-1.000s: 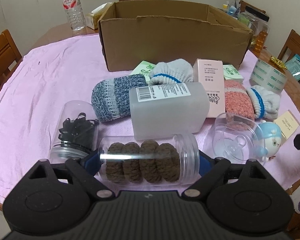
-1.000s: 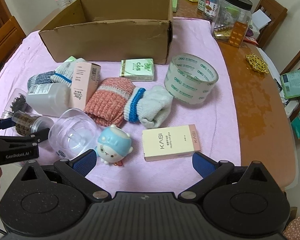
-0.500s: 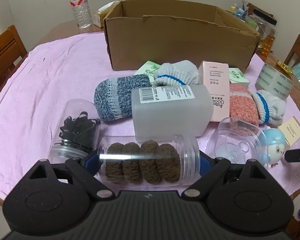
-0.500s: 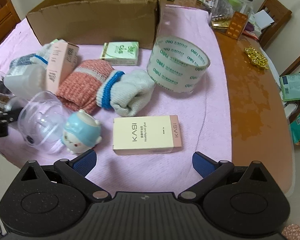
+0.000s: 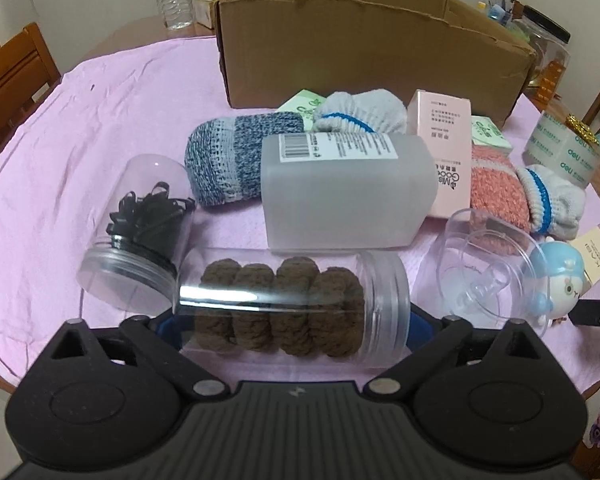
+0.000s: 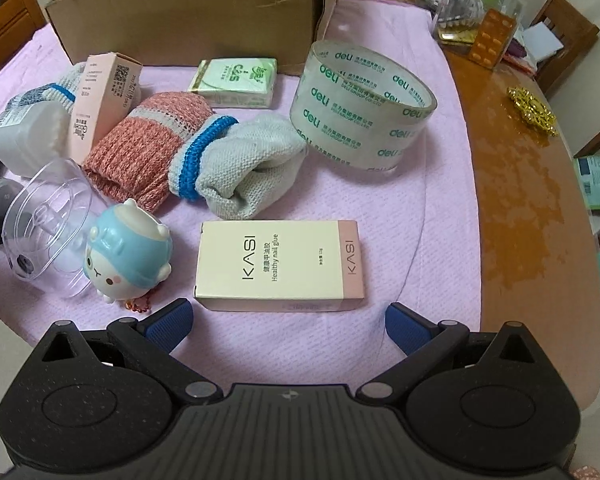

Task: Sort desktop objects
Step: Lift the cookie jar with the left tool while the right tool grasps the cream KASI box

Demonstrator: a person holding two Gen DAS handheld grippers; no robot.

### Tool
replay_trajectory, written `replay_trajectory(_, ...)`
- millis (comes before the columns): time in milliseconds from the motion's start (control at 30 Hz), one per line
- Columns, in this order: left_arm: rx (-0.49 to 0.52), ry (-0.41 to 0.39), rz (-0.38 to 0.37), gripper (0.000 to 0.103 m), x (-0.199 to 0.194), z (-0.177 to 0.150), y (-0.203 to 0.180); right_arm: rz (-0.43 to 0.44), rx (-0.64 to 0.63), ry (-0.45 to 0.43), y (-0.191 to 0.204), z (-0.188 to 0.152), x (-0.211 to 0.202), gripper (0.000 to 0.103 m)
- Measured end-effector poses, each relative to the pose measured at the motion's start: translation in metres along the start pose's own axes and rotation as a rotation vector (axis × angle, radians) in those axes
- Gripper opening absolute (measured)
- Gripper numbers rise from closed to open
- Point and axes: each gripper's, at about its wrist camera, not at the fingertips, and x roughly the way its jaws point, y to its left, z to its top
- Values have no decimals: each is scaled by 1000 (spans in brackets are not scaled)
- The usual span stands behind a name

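A clear jar of brown hair ties (image 5: 292, 312) lies on its side on the pink cloth, between the fingers of my left gripper (image 5: 293, 326). Its jaws are opening, and the blue pads stand just off the jar's two ends. My right gripper (image 6: 286, 322) is open with nothing in it. It hovers low over the cloth, just short of a cream KASI nail glue box (image 6: 278, 266). The brown cardboard box (image 5: 360, 40) stands open at the back of the table, and it also shows in the right wrist view (image 6: 188, 12).
Around the jar lie a clear jar of black hair ties (image 5: 140, 232), a frosted bottle (image 5: 344, 192), an empty clear jar (image 5: 476, 276) and a blue figurine (image 6: 126, 250). Rolled socks (image 6: 236, 160), a pink carton (image 6: 100, 100), a tissue pack (image 6: 236, 82) and a tape roll (image 6: 362, 108) lie further back.
My left gripper's jaws have spread away from the jar of brown hair ties. My right gripper has sunk towards the cloth, and the KASI box now lies close in front of its fingers.
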Motion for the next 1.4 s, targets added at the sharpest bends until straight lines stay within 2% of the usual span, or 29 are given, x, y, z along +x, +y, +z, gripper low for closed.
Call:
replay_trajectory(200, -17, -18, 30, 103, 0, -3, -4, 10, -22, -27, -1, -2, -1, 103)
replay_trajectory(367, -30, -3, 43, 103, 0, 0, -5, 26, -52, -55, -2, -6, -2, 103)
replay_trajectory(467, -52, -4, 76, 102, 0, 2, -6, 33, -71, -57, -1, -4, -1, 103)
replay_trajectory(567, -23, -29, 108, 102, -4, 2, -11, 41, -80, -41, 0, 2, 1, 103)
replay_trajectory(1000, -14, -57, 98, 95, -8, 8, -14, 28, -142, -55, 4, 17, -2, 102)
replay_trajectory(1067, -15, -57, 97, 95, -8, 8, -14, 35, -149, -44, 3, 19, 1, 99)
replay_trajectory(1167, -13, -56, 90, 95, -9, 8, -13, 59, -160, -19, 4, 20, 4, 87)
replay_trajectory(1400, 17, -50, 52, 95, -16, 12, -12, 66, -199, -14, 4, 22, 0, 86)
